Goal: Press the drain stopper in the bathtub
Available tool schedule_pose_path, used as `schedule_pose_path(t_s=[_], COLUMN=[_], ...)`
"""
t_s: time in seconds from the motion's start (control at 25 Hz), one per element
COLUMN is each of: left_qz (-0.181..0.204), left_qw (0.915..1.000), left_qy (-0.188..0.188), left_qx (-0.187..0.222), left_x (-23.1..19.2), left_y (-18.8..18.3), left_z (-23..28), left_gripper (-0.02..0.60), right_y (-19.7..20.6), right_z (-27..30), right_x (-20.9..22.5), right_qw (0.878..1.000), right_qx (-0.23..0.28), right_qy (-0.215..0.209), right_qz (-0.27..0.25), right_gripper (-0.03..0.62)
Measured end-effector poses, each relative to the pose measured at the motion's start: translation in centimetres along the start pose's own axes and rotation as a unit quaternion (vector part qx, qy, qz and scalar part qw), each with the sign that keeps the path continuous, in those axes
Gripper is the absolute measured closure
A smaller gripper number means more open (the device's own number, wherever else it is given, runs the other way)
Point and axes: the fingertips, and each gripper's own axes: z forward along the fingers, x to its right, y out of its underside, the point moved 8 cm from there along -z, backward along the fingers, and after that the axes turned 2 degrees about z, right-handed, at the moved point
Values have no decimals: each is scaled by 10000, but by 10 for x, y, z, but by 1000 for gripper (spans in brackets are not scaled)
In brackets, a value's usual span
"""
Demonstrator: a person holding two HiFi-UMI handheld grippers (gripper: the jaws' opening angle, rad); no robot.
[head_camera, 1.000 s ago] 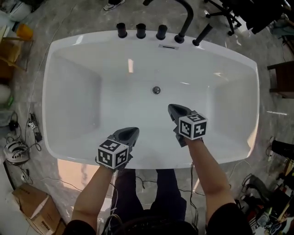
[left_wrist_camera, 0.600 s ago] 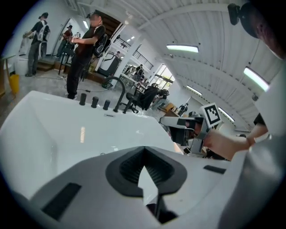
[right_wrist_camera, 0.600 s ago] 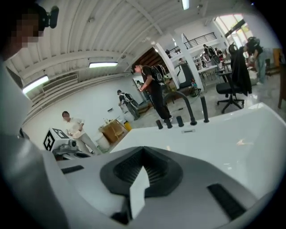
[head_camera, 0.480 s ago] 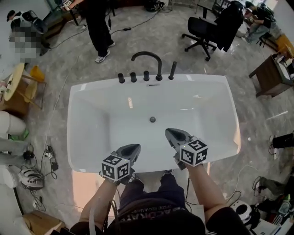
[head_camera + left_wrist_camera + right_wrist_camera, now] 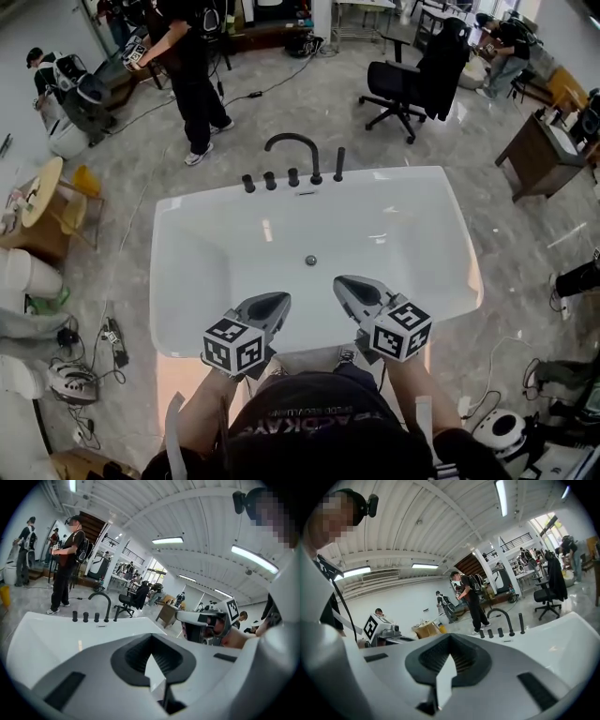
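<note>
Head view is rising and pulling away over the last second: the bathtub is showing smaller, more workshop floor is coming into frame, and both grippers are drawing back toward the near rim. The drain stopper is sitting mid-floor of the tub, well apart from the left gripper and the right gripper, whose jaws are resting pinched together, holding nothing. Judging that the person is backing off, not reaching; whether the stopper is pressed is too small to tell.

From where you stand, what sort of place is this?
Probably a lab or open workshop, not a home bathroom: the bathtub stands on an open floor among an office chair, a desk and a standing person.
</note>
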Motion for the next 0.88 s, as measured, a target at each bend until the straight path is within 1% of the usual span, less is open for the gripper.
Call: schedule_pose_path(t_s=[0.2, 0.4, 0.56, 0.68, 0.88], left_qz=[153, 136, 98, 93, 125], left_qw=[9997, 9997, 9996, 9995, 9994], left_qy=[131, 149, 36, -8, 7], left_qx=[100, 106, 248, 316, 313], left_x=[22, 37, 38, 37, 35], left_y=[-15, -7, -8, -9, -12], left_z=[-6, -10, -18, -21, -21], left_gripper=[574, 574, 572, 572, 574], right_y=[-14, -15, -8, -1, 2], right_z=[-11, -22, -26, -26, -25], right_x=[-25, -43, -56, -59, -59], right_qw=[9997, 9994, 9994, 9997, 9997], right_qx=[39, 26, 42, 36, 37], right_qy=[-165, -182, -215, -210, -233], right_qz=[-146, -310, -285, -145, -53], right_gripper=[582, 582, 582, 582, 582])
